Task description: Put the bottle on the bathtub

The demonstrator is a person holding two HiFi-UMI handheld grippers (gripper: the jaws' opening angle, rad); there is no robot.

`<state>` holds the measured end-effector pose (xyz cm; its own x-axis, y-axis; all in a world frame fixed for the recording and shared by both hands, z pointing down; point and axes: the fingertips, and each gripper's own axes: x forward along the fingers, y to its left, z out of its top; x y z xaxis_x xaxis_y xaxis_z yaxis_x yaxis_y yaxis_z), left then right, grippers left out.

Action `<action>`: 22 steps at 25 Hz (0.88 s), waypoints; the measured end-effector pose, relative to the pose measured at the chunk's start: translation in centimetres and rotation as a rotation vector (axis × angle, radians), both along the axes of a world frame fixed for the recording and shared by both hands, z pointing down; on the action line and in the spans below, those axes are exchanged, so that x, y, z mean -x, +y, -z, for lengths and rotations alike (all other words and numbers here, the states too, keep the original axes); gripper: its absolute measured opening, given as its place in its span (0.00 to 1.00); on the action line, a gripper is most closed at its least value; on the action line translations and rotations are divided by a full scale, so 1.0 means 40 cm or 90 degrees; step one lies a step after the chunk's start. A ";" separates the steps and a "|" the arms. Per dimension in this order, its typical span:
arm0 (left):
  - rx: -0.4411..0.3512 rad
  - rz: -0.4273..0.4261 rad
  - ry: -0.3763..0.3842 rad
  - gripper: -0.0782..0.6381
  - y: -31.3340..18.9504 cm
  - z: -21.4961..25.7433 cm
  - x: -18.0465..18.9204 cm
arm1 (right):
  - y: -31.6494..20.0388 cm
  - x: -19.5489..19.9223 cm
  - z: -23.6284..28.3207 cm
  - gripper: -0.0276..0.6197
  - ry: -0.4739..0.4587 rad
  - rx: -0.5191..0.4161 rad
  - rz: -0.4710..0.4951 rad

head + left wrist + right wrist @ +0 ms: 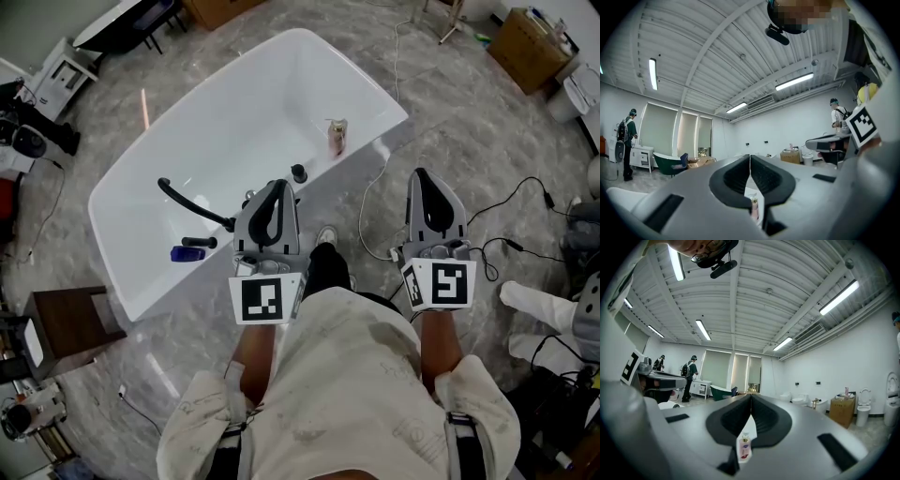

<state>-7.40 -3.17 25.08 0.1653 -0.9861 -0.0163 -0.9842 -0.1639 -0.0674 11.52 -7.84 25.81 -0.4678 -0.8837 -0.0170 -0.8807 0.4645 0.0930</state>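
Upright on the glossy rim of the white freestanding bathtub (225, 131), toward its right-hand end: the small pale-pink bottle with a light cap (337, 137), long axis vertical, touched by neither tool. Held low in front of the body and pointing forward: the left grey two-jaw gripper (278, 186) and the right grey two-jaw gripper (424, 175). Jaws pressed together tip to tip on each, pinching nothing. Seen along the left gripper (750, 161) and the right gripper (751, 401) as a single closed seam. Ahead of and between the two sets of jaws, the bottle (754, 211), showing just right of the left tool's centre line. In the right gripper view, the bottle (744, 447) just left of that tool's centre line. Somewhat nearer the left gripper, to judge from the head view, though by a slight margin. At the tub's near side, a black curved tap spout (187, 202) and a small blue object (187, 253), well apart from the bottle. To all appearances placing done, with no grasp left to release. For any further reach, a straight push forward and slightly inward from either side.
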 end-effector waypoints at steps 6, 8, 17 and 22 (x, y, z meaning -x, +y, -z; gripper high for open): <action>0.003 0.005 -0.008 0.12 -0.007 -0.009 0.003 | 0.000 0.015 0.001 0.03 0.008 -0.004 0.014; 0.010 0.006 -0.004 0.12 -0.005 -0.013 0.007 | 0.001 0.018 0.000 0.03 0.009 -0.002 0.014; 0.026 0.011 0.005 0.12 -0.012 -0.037 0.009 | 0.001 0.019 -0.006 0.03 0.016 0.001 0.016; 0.012 0.003 0.004 0.12 -0.011 -0.032 -0.004 | 0.002 0.011 -0.009 0.03 0.018 0.004 0.013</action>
<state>-7.23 -3.63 26.34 0.1613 -0.9869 0.0019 -0.9852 -0.1612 -0.0578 11.08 -7.78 26.17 -0.4865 -0.8737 0.0027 -0.8677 0.4836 0.1149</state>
